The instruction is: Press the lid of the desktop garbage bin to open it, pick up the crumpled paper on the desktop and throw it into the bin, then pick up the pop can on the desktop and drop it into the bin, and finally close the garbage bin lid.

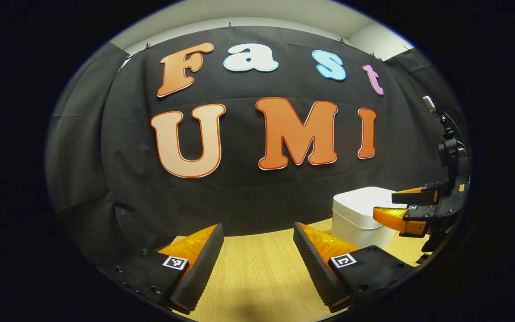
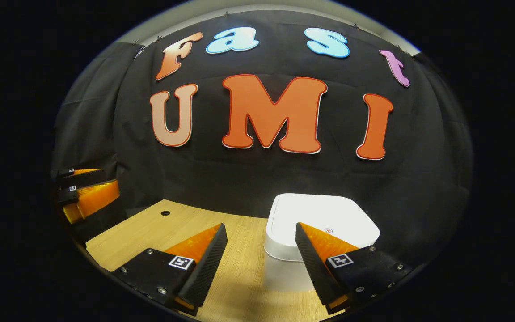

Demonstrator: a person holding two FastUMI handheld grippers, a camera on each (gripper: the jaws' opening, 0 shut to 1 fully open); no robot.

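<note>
Both claws spread, nothing held; bin lid down.

The right claw (image 2: 259, 257) is held just above the near edge of the one white bin (image 2: 322, 226), the left claw (image 1: 257, 257) over bare desk (image 1: 262, 277). A lid lying closed fits an unopened bin or one closed again. Two claws, one bin are counted.

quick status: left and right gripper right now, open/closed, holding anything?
Left gripper: open, holding nothing, over bare table.
Right gripper: open, holding nothing, just in front of the white bin, whose lid is shut.
</note>
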